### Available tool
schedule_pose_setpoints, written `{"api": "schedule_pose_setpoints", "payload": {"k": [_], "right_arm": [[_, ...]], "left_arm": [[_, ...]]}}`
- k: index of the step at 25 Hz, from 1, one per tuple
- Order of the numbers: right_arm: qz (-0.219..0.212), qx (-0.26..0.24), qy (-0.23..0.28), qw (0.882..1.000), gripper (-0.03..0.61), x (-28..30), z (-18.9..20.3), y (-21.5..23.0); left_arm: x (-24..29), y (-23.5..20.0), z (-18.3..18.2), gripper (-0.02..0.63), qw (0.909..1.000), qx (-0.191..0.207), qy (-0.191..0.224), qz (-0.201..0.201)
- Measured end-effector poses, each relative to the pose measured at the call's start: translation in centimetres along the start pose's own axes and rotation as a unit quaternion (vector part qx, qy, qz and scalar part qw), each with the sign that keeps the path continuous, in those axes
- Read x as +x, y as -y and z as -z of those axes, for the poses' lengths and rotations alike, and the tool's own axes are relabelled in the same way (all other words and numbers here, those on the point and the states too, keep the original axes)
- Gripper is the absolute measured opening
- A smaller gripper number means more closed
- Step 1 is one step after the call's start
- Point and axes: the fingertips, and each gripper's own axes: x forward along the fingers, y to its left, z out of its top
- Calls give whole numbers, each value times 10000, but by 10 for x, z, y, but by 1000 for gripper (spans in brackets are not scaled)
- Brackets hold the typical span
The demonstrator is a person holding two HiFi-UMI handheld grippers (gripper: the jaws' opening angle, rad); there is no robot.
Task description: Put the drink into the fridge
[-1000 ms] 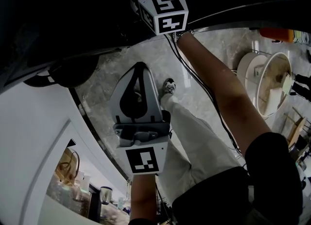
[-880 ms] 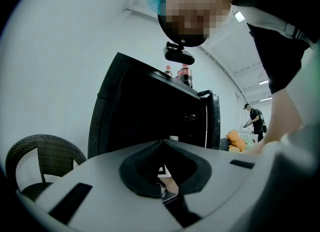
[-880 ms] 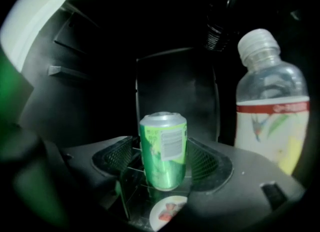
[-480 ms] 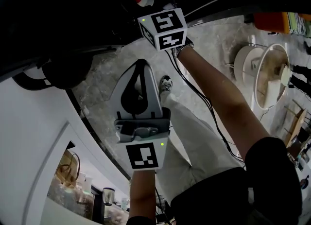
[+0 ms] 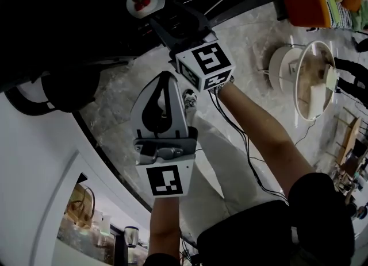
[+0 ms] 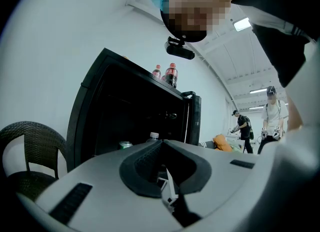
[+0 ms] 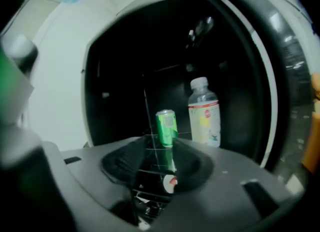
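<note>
Right gripper [image 7: 161, 145] pulled back from can [image 7: 166, 123], jaws narrowing empty; left gripper [image 6: 161, 144] pressed together

Pale grey marbled floor [image 5: 259, 35], slight sheen. White wall [image 6: 60, 35] & white ceiling w/ bright strip lights [image 6: 242, 24]. Dark wicker chair [image 6: 30, 127] against the wall, left side of left gripper view. Round white-rimmed table [image 5: 310, 66] on the floor at head view's right. Two ppl [image 6: 243, 128] standing far back in the room.

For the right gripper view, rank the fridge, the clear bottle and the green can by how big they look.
1. fridge, fills most of the view
2. clear bottle
3. green can, shorter and slimmer

Which of the can and the bottle stands nearer is unclear, so their real sizes stay unsure.
</note>
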Motion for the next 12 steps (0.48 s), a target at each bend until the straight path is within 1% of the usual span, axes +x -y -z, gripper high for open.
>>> {"api": "schedule_pose_setpoints", "payload": {"k": [2,3,6,8,12], "right_arm": [[-34,136,166,9998,82,-20,-4,-4],[-80,209,213,9995,45,-29,-4,-6],[-141,299,195,9993,18,-51,0,-10],[-127,363,53,9992,14,-63,5,-15],[-117,436,-45,9990,12,-83,8,-18]], "left_arm": [[0,3,2,9,10000,-13,-25,29],[0,5,4,9,10000,-20,-33,31],[-1,6,10,9,10000,-39,-56,2],[-4,5,15,9,9999,-42,-85,-33],[-9,4,24,9,9998,-5,-170,-87]]}}
